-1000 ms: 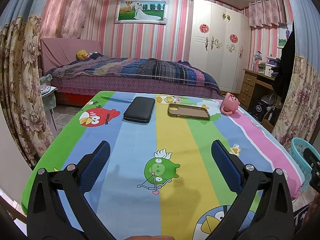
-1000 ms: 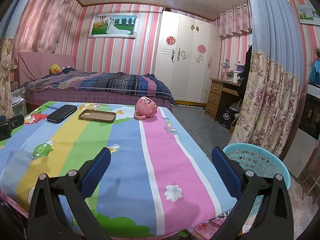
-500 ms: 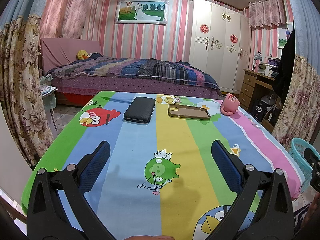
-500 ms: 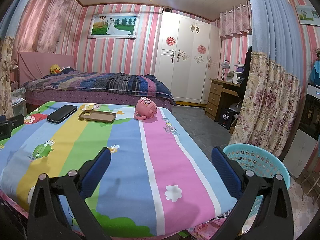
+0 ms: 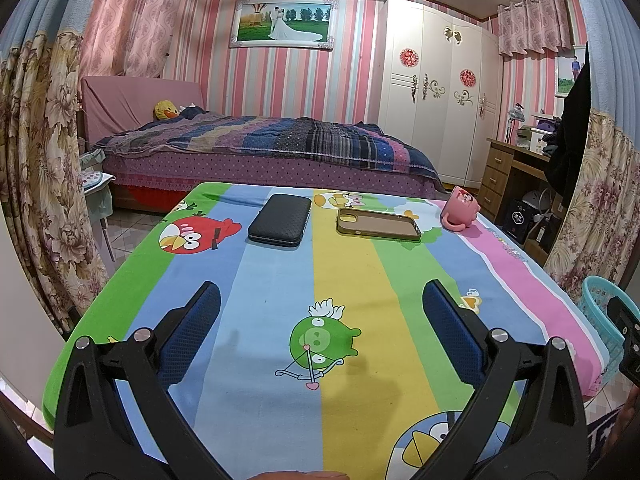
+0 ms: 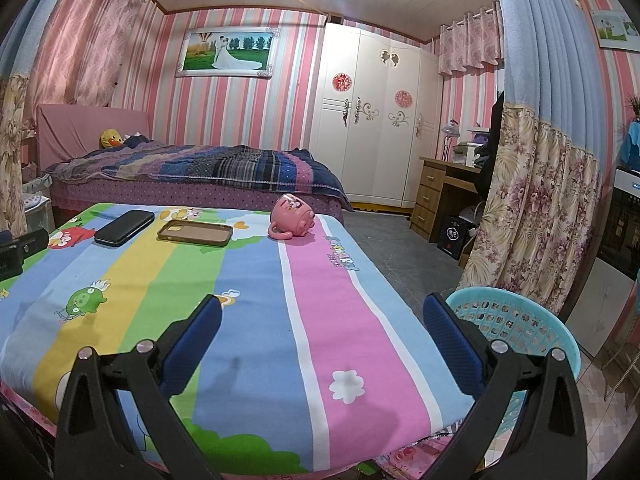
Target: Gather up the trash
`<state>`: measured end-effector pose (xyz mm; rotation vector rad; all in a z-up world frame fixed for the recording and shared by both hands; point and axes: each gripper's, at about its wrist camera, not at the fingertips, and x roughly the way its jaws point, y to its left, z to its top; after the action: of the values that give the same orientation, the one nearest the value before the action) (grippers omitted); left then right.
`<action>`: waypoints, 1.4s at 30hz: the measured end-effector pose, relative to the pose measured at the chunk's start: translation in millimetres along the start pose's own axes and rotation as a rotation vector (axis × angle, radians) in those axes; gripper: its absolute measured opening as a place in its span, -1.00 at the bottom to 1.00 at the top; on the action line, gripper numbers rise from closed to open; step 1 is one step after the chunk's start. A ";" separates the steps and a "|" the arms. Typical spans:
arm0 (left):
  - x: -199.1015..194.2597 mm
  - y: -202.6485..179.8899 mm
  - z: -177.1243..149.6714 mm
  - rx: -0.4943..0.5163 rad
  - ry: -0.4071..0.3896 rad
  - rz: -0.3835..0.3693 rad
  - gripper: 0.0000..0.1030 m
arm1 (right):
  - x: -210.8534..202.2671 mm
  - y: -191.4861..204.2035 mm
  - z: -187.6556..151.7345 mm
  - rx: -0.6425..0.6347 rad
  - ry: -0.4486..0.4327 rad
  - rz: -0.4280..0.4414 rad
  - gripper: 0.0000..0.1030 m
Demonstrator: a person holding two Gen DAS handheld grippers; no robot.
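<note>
Both the left gripper [image 5: 320, 304] and right gripper [image 6: 322, 306] hover with jaws wide apart and empty above the striped cartoon-print tablecloth [image 5: 352, 276], where one black textured wallet [image 5: 280, 220], one olive phone case [image 5: 378, 224] and one tipped pink mug [image 6: 292, 216] lie, one turquoise plastic basket [image 6: 516, 316] standing beside the table.

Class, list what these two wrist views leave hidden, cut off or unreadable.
- Basket contents: right view, its rim and the right gripper block the inside; left view cuts it at the edge.
- Pink mug interior: lying tipped, opening faces away.
- Black case contents: closed.
- Near table edge: left view, behind the left gripper.
</note>
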<state>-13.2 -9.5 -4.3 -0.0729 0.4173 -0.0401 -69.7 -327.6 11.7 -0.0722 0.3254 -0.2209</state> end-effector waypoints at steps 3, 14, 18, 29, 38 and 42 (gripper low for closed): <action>0.0 0.2 -0.1 -0.001 0.000 0.000 0.90 | -0.6 1.4 -0.1 0.001 -0.001 0.000 0.91; -0.1 0.7 1.2 0.000 -0.001 0.000 0.90 | -0.4 1.7 0.0 0.001 -0.001 0.001 0.91; -0.2 0.5 0.6 0.001 -0.001 0.001 0.90 | -0.3 1.3 0.1 0.000 -0.002 0.000 0.91; -0.1 0.5 0.4 -0.001 -0.001 0.000 0.90 | -0.5 2.5 -0.2 0.000 -0.001 0.000 0.91; -0.3 0.4 -0.2 0.000 -0.002 0.000 0.90 | -1.5 2.8 -0.4 -0.002 -0.002 0.001 0.91; -0.3 0.4 0.1 0.001 -0.003 0.000 0.90 | -1.3 3.5 -0.6 -0.001 -0.001 0.001 0.91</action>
<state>-13.5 -9.1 -4.0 -0.0715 0.4145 -0.0402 -70.5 -323.9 11.2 -0.0733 0.3250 -0.2197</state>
